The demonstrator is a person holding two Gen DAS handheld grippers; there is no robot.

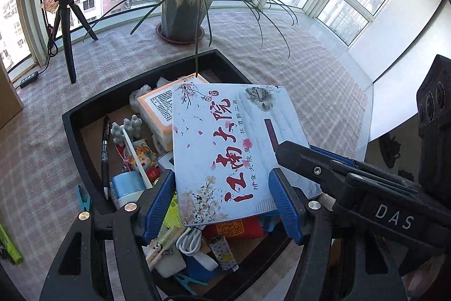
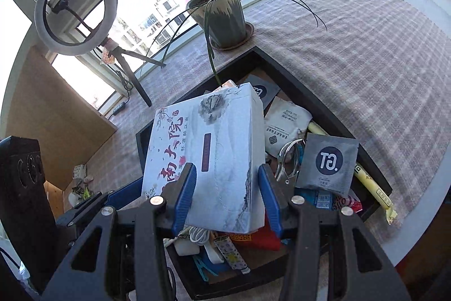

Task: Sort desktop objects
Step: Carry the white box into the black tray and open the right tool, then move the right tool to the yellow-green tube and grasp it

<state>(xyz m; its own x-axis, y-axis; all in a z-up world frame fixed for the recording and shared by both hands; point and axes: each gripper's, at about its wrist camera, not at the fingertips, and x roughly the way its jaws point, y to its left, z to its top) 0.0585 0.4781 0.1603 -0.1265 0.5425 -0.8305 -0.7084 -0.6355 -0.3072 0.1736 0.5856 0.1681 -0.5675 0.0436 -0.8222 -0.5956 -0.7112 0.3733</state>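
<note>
The right claw (image 2: 225, 196) squeezes the sides of the pale blue cardboard tissue box with flowers (image 2: 208, 157), holding it up over the black tray (image 2: 332, 114). The left claw (image 1: 222, 202) is spread wide around it; I cannot tell if it touches. The box looks light and squashy, so hold its stiff edges. The tray holds a black pen (image 1: 105, 154), grey packets (image 2: 328, 162), a blue tape roll (image 1: 126, 185) and clips.

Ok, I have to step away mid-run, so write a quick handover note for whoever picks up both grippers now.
Left gripper: jaws straddling the tissue box; contact unclear.
Right gripper: jaws around the same box's other side, apparently gripping.
The box sits tilted above the clutter in the black tray, not set down.
Done: many small items are in the tray, including a black pen and grey sachet.
Left: place the box; a green highlighter remains on the cloth.
</note>
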